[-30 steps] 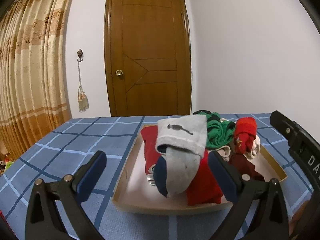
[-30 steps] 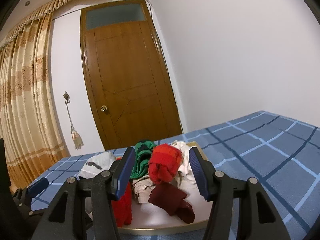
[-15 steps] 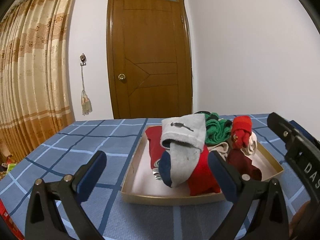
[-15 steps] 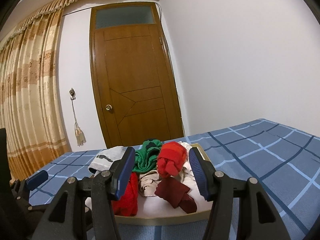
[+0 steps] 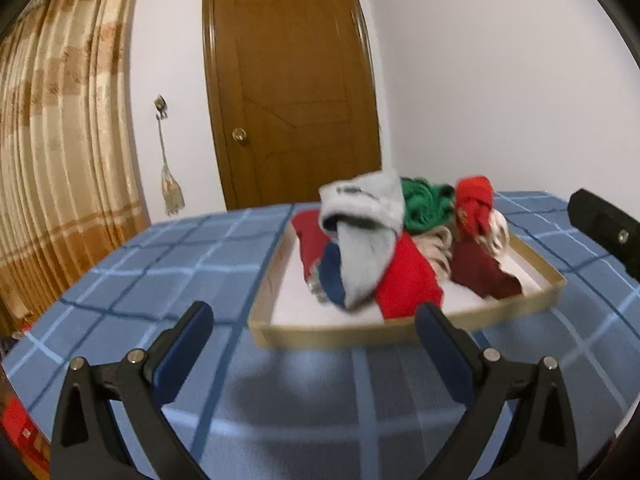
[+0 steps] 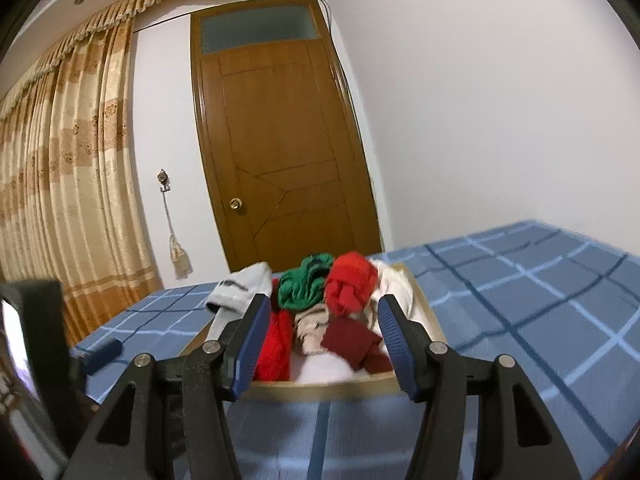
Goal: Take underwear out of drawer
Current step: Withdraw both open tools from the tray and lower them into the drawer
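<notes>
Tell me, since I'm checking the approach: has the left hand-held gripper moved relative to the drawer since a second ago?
Yes. The left hand-held gripper has backed away: the drawer now lies beyond its fingertips.

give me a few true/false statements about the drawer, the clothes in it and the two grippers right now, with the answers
1. The drawer sits on a blue checked cover. True.
2. The left gripper is shut on the grey garment. False: its jaws stand wide apart with nothing between them, short of the drawer.
3. A green garment lies beside a bright red bundle at the back of the drawer. True.
4. The drawer is empty. False: it holds a pile of clothes, among them a dark red piece.
5. The right gripper holds nothing. True: its jaws are apart and the clothes lie beyond them.
6. The door behind the bed stands open. False: it is closed.
</notes>
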The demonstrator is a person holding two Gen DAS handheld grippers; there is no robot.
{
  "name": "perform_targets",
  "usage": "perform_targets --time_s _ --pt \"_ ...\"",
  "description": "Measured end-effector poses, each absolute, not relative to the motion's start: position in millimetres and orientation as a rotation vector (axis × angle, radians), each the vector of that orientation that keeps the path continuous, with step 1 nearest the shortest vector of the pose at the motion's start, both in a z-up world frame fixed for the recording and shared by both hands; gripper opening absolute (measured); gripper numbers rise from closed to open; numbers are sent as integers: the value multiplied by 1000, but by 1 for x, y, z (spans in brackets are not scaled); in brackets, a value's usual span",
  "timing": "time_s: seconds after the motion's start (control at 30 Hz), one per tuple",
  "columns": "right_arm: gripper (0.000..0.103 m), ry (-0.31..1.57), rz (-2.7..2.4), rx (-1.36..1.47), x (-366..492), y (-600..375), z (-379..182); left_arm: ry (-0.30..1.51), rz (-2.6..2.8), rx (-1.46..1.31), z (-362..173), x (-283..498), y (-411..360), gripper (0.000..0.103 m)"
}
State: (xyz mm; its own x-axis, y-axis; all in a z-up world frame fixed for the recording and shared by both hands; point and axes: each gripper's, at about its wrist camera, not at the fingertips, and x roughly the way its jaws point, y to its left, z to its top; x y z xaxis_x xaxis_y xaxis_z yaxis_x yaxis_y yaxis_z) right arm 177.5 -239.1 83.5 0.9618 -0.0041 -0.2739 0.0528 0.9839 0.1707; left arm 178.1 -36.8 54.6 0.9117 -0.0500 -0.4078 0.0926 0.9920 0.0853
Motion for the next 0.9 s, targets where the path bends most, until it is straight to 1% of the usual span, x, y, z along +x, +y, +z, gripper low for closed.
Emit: perform_targets --time_s 0.2,0.4,0.57,0.8,0.9 --pt "58 318 11 200 144 -243 78 448 -110 41 59 156 -25 102" --pt "58 412 30 212 123 -244 68 498 -153 84 56 132 -25 102" --pt "58 535 33 222 110 -249 58 615 -257 135 45 117 -25 102" --pt "58 729 69 226 87 -258 38 812 -450 315 10 86 -27 102" --pt "58 816 107 221 78 -256 27 843 -520 467 -6 64 -30 102"
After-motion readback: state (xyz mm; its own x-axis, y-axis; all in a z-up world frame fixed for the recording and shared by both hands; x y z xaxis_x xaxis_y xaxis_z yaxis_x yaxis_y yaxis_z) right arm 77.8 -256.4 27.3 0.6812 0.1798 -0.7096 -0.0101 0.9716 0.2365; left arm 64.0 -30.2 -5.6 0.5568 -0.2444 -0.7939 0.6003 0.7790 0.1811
